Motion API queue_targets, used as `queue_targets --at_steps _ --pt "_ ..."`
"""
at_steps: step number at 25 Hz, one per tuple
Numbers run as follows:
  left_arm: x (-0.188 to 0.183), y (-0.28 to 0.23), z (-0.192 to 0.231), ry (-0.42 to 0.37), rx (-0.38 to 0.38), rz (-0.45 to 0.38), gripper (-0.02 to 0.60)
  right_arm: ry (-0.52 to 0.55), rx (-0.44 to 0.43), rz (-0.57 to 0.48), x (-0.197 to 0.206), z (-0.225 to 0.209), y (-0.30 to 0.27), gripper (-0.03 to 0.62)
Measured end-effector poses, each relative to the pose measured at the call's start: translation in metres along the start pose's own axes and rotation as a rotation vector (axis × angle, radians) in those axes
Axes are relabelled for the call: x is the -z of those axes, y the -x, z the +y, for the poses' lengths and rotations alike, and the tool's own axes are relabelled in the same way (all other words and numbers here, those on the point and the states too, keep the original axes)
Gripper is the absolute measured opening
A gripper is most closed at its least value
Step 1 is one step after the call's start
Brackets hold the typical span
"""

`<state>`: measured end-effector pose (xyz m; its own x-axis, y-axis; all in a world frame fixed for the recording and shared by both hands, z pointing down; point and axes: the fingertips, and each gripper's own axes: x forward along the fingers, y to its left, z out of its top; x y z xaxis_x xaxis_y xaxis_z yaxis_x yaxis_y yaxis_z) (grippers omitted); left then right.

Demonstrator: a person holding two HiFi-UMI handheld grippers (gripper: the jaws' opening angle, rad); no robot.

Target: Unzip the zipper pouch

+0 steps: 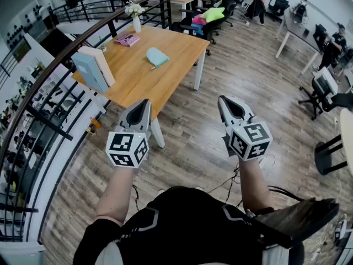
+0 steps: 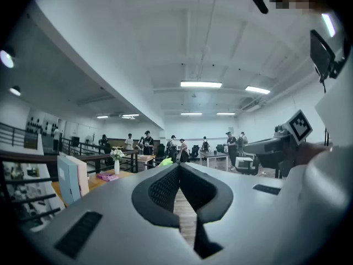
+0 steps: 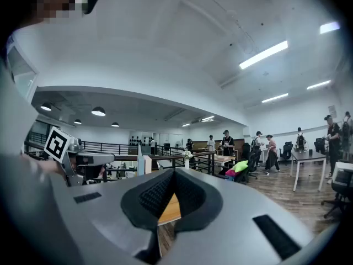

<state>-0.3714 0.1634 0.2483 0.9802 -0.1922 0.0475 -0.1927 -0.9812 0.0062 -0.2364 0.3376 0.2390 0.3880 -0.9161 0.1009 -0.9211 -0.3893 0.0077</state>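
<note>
The left gripper (image 1: 145, 102) and right gripper (image 1: 223, 99) are both closed, pads together with nothing between them. They are held side by side over the floor (image 1: 220, 76), short of the table (image 1: 176, 43). The pouch (image 1: 157, 56), pale blue, lies flat on the table toward its right edge, well apart from both grippers. Only the head view shows it. The left gripper view catches the box (image 1: 94, 68), the pink item (image 1: 127, 40) and the vase (image 1: 135, 16), while the right gripper view shows just a wedge of tabletop between its jaws. Each gripper view also takes in the other gripper's marker cube, plus the ceiling lights (image 2: 201, 84) and standing people (image 2: 146, 142), which the head view mostly misses. The table is bare light wood and the floor grey-brown planks. A black rail (image 1: 33, 115) curves along the left, and desks and chairs fill the right. Counted: two grippers, one pouch, one box, one pink item, one vase of white flowers.
</note>
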Motion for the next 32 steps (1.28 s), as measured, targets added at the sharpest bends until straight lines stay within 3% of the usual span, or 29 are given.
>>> queue_targets --at_steps 3,13,19,28,32 --pt "-0.006 -0.004 -0.007 -0.048 0.017 0.004 0.029 -0.001 0.005 0.005 -0.003 0.0 -0.001 0.008" --pt "-0.009 -0.002 0.004 0.001 -0.007 0.007 0.029 -0.005 -0.01 -0.008 -0.009 0.006 -0.004 0.008" --pt "-0.01 0.0 0.007 -0.056 -0.056 0.007 0.029 -0.001 -0.027 -0.015 -0.01 0.007 -0.004 0.009" --pt "-0.009 0.002 0.005 -0.013 -0.062 -0.006 0.029 0.007 -0.067 -0.011 -0.01 0.009 -0.003 0.011" --pt "-0.009 -0.002 0.002 -0.016 -0.079 -0.013 0.032 0.018 -0.081 -0.007 -0.008 0.005 -0.004 0.108"
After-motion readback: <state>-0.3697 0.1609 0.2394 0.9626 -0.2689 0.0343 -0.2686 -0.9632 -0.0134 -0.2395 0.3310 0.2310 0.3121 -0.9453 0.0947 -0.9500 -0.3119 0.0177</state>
